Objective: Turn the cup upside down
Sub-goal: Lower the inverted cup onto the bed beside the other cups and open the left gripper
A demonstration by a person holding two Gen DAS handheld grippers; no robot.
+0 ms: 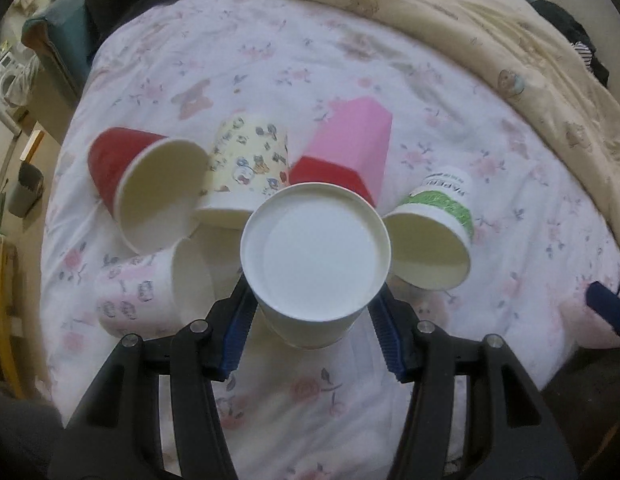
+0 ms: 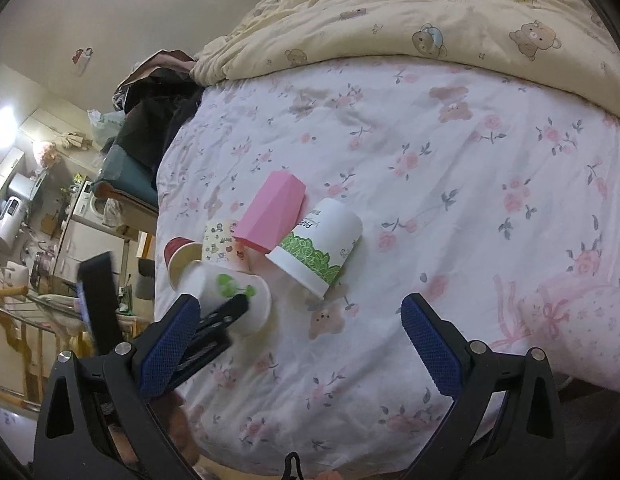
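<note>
My left gripper (image 1: 315,300) is shut on a white paper cup (image 1: 315,256), its flat bottom facing the camera; the same cup, with a green clover print, shows in the right wrist view (image 2: 234,300) held above the bed. Around it several cups lie on their sides: a red cup (image 1: 146,188), a cartoon-print cup (image 1: 246,176), a pink cup (image 1: 350,148), a green-and-white cup (image 1: 434,236) and a pale printed cup (image 1: 150,296). My right gripper (image 2: 298,348) is open and empty over the sheet, right of the cups.
The floral bed sheet (image 2: 430,160) covers the bed. A cream bear-print duvet (image 2: 430,12) lies bunched at the far side. Dark clothes (image 2: 158,112) hang at the bed's left edge, with furniture on the floor beyond.
</note>
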